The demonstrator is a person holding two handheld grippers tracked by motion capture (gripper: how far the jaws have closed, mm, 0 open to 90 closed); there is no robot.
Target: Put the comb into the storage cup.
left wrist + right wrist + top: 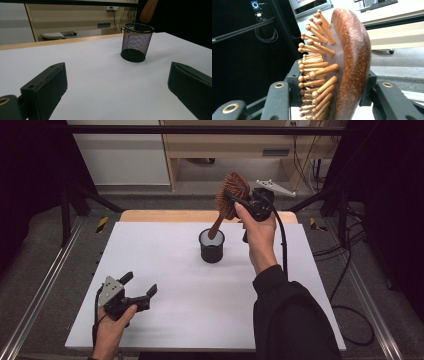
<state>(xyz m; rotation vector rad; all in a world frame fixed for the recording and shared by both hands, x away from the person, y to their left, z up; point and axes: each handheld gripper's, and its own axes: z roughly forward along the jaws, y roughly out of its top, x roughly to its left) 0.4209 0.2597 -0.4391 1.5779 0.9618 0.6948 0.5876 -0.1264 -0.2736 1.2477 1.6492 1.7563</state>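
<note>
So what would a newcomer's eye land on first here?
The wooden hairbrush, clamped by its head in the right tool and held high over the far middle of the table, handle tip hanging at the rim of the black mesh cup. Next, the left tool, jaws wide open, resting at the near left of the table.

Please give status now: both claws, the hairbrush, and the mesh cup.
Right claw shut on hairbrush, handle tip over mesh cup. Left claw open, empty, low over white table. Nothing blocks the cup.
</note>
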